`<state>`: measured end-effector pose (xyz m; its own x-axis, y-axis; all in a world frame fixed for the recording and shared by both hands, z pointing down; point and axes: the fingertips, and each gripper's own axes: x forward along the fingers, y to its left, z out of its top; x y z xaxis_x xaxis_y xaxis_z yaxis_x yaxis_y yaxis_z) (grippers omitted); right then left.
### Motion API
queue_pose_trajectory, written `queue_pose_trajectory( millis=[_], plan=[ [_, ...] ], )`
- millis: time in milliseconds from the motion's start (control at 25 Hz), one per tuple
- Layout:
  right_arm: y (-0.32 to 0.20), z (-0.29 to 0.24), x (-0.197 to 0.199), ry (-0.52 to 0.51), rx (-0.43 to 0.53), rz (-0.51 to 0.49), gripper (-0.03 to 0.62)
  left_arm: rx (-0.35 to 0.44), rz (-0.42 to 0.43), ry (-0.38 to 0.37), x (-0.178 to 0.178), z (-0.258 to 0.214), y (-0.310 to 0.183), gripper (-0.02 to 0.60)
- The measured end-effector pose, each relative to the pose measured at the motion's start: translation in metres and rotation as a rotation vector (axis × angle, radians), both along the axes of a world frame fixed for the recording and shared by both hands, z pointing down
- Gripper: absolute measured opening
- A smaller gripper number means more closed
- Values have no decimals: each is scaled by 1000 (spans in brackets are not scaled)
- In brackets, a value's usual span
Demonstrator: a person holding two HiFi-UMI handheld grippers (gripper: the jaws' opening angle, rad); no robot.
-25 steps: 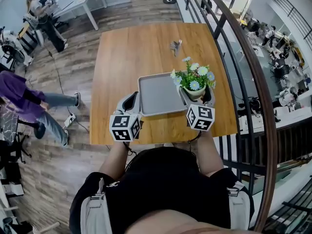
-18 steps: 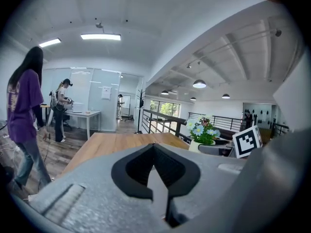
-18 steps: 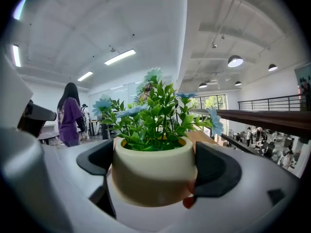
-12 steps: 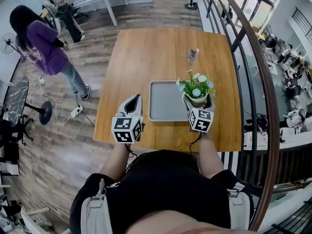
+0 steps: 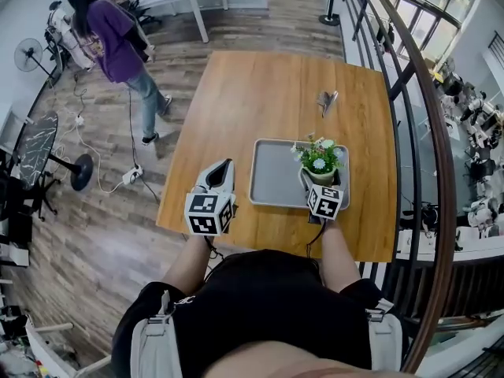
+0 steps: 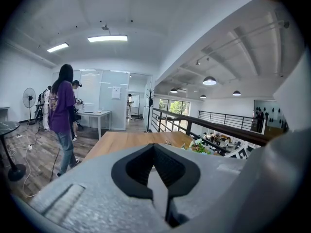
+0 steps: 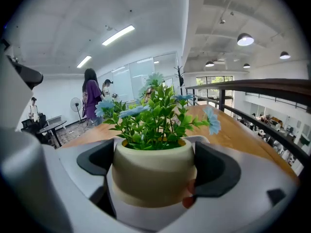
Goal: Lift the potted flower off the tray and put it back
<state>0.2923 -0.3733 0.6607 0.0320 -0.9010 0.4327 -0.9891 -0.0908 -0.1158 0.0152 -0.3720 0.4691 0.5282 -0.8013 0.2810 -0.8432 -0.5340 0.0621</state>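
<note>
— Well, start at the right gripper [image 7: 154, 174]: clenched on the cream ceramic pot of blue and white flowers [image 5: 319, 164], one pad on each side of the pot wall.

— Over the tray?

— Yes, over the right front part of the grey rectangular tray [image 5: 276, 176]. Impossible to tell from above whether seated on it or just clear of it.

— So how to do this well?

— Judging by that, treat as mid-carry. Hold the squeeze even, no harder than needed; probably rigid and light, a little top-heavy with foliage. Travel straight up and straight down, pot upright, no tilt. Set the base flat inside the raised lip, not on it, and away from the right rim. Open only after full touchdown, then back out level so as not to drag the pot.

— And the other one?

— Note the left gripper [image 6: 156, 176]: jaws pressed together, empty, hanging over the pale wooden desk [image 5: 260, 93] just left of the tray, apart from it. Leave there, or rest against the tray's rim in case of sliding.

— Anything in the way?

— Only a small grey metal object [image 5: 327, 101] beyond the tray, well apart. Mind the desk's right edge, not far from the pot.
</note>
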Motion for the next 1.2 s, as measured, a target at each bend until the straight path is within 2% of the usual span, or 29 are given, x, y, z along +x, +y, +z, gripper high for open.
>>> queue_pose_trajectory(
  millis=[160, 360, 720, 880, 1200],
  plan=[
    [0, 30, -5, 9, -64, -5, 518, -4, 1, -2, -6, 1, -6, 12],
    [8, 51, -13, 122, -133, -48, 512, -19, 15, 0, -3, 5, -6, 12],
    [8, 53, -13, 106, -127, -45, 516, -18, 30, 21, -9, 5, 2, 12],
    [15, 48, -16, 180, -121, -52, 517, -19, 40, 26, -13, 4, 6, 12],
    [53, 6, -24, 127, 7, 0, 515, -34, 67, 39, -13, 8, 7, 12]
  ],
)
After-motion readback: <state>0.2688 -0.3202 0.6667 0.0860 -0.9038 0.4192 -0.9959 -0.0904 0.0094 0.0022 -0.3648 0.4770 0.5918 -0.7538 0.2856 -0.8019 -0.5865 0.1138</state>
